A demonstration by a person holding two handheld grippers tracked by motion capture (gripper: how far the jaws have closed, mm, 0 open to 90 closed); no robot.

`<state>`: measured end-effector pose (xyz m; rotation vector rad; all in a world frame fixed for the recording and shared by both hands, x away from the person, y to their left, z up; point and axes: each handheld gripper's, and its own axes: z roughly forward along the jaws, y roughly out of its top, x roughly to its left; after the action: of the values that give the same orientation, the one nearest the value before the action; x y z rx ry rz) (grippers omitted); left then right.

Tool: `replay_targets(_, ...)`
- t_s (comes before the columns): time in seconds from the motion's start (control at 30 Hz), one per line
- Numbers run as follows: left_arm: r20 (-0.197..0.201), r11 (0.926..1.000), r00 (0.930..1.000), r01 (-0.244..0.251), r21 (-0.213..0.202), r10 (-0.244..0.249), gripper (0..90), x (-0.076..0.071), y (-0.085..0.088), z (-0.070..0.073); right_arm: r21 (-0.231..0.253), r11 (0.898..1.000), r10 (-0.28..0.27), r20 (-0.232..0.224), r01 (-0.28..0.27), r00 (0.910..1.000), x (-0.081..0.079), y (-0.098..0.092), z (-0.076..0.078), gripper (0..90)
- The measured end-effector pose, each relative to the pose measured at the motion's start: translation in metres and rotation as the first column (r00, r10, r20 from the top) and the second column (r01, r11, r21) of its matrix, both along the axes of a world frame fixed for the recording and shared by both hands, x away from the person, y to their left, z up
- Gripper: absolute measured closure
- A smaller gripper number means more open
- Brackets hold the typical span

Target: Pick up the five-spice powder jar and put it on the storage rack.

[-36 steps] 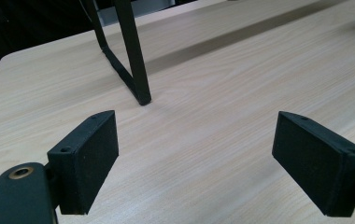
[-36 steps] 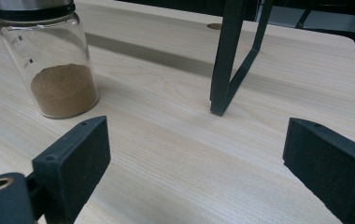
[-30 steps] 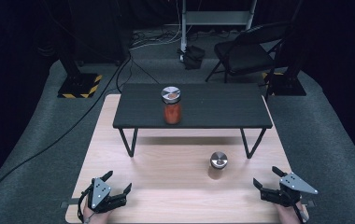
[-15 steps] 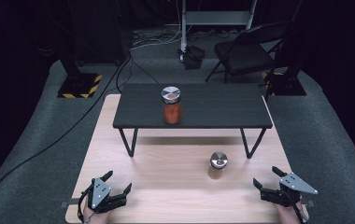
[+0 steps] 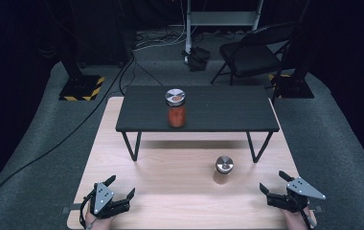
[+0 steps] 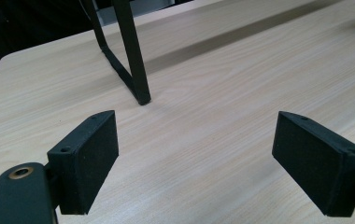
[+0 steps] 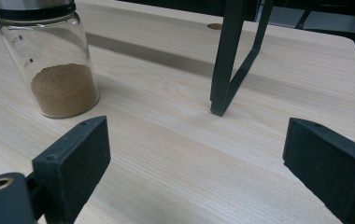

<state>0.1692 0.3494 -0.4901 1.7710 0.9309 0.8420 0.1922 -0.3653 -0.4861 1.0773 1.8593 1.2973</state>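
Note:
A glass jar of red powder (image 5: 176, 108) with a silver lid stands upright on the small black table (image 5: 218, 115). A second jar (image 5: 223, 169), holding brown powder (image 7: 63, 89) under a silver lid, stands on the wooden tabletop (image 5: 170, 182) in front of that black table. My left gripper (image 5: 120, 186) rests at the near left edge, open, nothing between its pads (image 6: 91, 158). At the near right my right gripper (image 5: 273, 182) also stands open and empty, with the brown jar ahead of it to the left in the right gripper view.
Black table legs (image 6: 131, 56) (image 7: 229, 56) stand on the wood ahead of each gripper. Beyond the table are grey carpet, a folding chair (image 5: 256, 52), cables, and stand bases with yellow-black striping (image 5: 82, 88).

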Motion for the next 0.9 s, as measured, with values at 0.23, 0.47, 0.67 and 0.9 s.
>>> replay_targets(0.23,-0.001,1.0000,1.0000,0.001,0.003,-0.001,14.2,0.0001,-0.0004,0.0003,0.007,1.000,0.015,0.002,-0.015,0.9999,0.0000,0.0009,-0.0002,6.7)
replay_targets(0.47,-0.004,1.0000,1.0000,0.002,0.005,-0.002,14.2,0.0007,-0.0005,0.0007,0.012,0.999,0.035,0.006,-0.035,0.9994,0.0004,0.0028,0.0002,6.7)
replay_targets(0.67,-0.005,1.0000,1.0000,0.003,0.006,-0.003,14.2,0.0009,-0.0006,0.0009,0.012,0.998,0.066,0.011,-0.066,0.9977,0.0014,0.0061,0.0010,6.7)
replay_targets(0.9,-0.008,1.0000,1.0000,0.004,0.005,-0.004,14.2,0.0014,-0.0004,0.0012,0.031,0.995,0.096,0.020,-0.096,0.9952,0.0025,0.0098,0.0021,6.7)
